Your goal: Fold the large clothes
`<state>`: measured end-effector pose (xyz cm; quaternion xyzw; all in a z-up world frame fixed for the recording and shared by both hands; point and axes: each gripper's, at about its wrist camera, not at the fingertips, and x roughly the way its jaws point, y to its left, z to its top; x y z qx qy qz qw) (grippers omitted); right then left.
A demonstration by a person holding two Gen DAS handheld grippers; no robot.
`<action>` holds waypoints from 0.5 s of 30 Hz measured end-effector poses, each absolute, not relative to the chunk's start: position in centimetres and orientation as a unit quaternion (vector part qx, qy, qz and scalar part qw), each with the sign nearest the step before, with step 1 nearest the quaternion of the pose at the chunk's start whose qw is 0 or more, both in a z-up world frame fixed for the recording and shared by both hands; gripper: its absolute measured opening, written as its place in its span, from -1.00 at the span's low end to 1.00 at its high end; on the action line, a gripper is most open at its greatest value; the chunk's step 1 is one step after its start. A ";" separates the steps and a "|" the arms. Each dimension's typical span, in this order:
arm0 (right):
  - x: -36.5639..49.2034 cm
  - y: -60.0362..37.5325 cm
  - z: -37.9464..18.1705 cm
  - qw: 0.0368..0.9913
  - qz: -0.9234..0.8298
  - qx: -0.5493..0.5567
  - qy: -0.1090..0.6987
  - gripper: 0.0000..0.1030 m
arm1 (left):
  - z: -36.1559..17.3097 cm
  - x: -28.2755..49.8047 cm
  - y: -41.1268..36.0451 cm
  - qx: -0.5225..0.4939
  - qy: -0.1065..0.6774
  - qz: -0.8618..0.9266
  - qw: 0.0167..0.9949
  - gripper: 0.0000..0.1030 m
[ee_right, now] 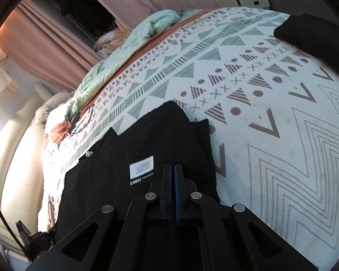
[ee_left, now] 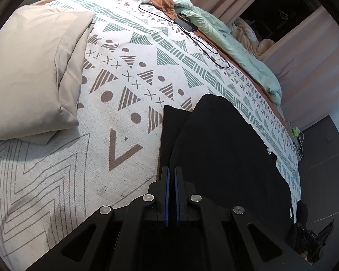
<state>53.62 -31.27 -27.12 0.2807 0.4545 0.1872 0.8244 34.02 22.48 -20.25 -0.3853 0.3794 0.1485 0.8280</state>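
Left gripper (ee_left: 172, 172) and right gripper (ee_right: 172, 169) both nearly closed, pads almost meeting over the black garment (ee_right: 147, 149), though whether cloth sits pinched between them cannot be told. Garment spread flat on the patterned bedspread (ee_left: 128, 74), near edge of the bed, beige pillow (ee_left: 31, 74) far left. Probably soft, limp, light; best pinched at corners or hem.

Left gripper (ee_left: 172, 169), right gripper (ee_right: 175, 166): matte blk linkage arms, 4 silver pivot screws ea., blue-edged finger pads, lower-centre frame.
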 end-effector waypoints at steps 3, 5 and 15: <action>53.6 -32.5 -27.4 0.813 0.190 0.295 0.465 -0.51 | -20.3 33.7 22.4 -0.387 0.380 0.146 0.827 -0.94; 53.7 -33.2 -27.2 0.816 0.181 0.292 0.464 0.16 | -20.3 33.5 22.4 -0.390 0.381 0.144 0.826 -0.94; 59.1 -30.4 -27.3 0.816 0.207 0.206 0.499 0.23 | -20.6 33.3 22.4 -0.396 0.382 0.140 0.823 -0.94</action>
